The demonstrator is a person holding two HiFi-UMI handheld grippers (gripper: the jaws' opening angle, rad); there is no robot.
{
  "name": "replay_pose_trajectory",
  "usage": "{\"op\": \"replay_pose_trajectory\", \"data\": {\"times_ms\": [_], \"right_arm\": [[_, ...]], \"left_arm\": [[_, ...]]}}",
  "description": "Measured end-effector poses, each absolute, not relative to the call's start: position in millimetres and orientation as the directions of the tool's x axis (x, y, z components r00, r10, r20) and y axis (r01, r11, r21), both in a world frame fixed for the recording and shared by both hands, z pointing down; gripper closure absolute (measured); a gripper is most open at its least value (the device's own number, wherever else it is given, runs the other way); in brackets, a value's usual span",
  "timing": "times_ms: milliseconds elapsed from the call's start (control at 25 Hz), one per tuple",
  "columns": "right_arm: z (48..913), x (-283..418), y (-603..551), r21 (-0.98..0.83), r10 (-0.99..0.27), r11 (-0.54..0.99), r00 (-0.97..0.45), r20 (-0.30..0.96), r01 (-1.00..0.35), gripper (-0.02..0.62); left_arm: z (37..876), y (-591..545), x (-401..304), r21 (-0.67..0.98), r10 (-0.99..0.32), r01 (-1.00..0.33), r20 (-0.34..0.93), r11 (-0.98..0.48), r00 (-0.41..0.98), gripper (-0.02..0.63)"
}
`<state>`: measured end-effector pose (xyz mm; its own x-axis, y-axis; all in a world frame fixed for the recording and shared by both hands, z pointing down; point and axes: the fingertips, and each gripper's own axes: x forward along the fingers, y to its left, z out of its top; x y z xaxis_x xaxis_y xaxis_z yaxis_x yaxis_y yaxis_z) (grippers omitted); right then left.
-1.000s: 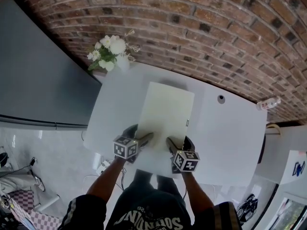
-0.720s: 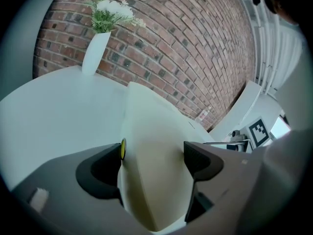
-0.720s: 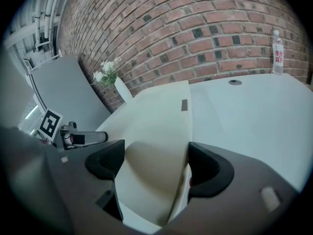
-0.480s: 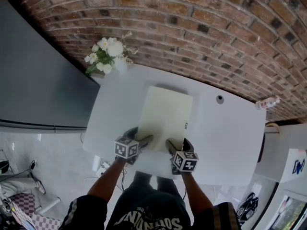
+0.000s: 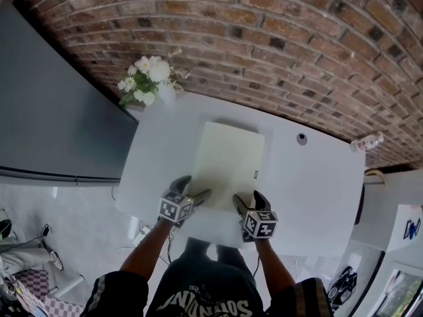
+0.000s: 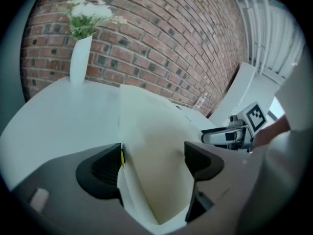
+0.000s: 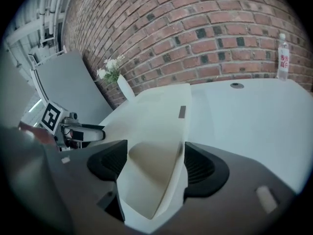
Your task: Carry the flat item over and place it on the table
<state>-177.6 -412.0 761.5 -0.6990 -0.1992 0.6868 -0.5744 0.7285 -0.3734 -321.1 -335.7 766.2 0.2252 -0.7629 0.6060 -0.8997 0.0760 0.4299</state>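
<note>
The flat item is a pale cream board (image 5: 228, 160) that lies flat on the white table (image 5: 310, 190). Both grippers are at its near edge. My left gripper (image 5: 193, 189) stands at the board's near left corner, my right gripper (image 5: 248, 200) at the near right. In the left gripper view the board (image 6: 151, 151) runs between wide-set jaws of the left gripper (image 6: 152, 155). In the right gripper view the board (image 7: 161, 126) lies between the jaws of the right gripper (image 7: 155, 155), which are closing but still wide, with no pad pressed on it.
A white vase of flowers (image 5: 153, 78) stands at the table's far left corner. A round hole (image 5: 301, 138) sits in the tabletop right of the board. A plastic bottle (image 5: 367, 142) stands by the brick wall. A grey panel (image 5: 53, 111) flanks the table's left.
The right gripper has drawn back a little towards me and to the right. The board stays flat on the table and the left gripper has hardly moved.
</note>
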Motion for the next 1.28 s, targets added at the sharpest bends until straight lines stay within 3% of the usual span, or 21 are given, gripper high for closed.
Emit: {"op": "replay_pose_trajectory", "data": {"times_ms": [440, 640, 720, 960, 1280], "right_arm": [[727, -176, -434, -0.296, -0.292, 0.762, -0.714, 0.637, -0.576, 0.331], [714, -175, -439, -0.246, -0.334, 0.771, -0.702, 0.630, -0.588, 0.464], [709, -176, -440, -0.225, -0.350, 0.776, -0.698, 0.624, -0.590, 0.482], [691, -185, -443, -0.143, -0.401, 0.802, -0.700, 0.592, -0.580, 0.595], [649, -210, -442, -0.085, -0.438, 0.828, -0.734, 0.519, -0.555, 0.595]], "left_arm": [[729, -346, -344, 0.249, -0.808, -0.968, 0.575, 0.028, 0.124, 0.355], [714, -351, -345, 0.195, -0.826, -0.980, 0.558, 0.035, 0.082, 0.508], [709, -352, -346, 0.168, -0.830, -0.985, 0.555, 0.041, 0.060, 0.597], [695, -361, -343, 0.151, -0.850, -0.988, 0.524, 0.024, 0.059, 0.598], [658, -379, -343, 0.174, -0.887, -0.985, 0.457, 0.015, 0.068, 0.598]]}}
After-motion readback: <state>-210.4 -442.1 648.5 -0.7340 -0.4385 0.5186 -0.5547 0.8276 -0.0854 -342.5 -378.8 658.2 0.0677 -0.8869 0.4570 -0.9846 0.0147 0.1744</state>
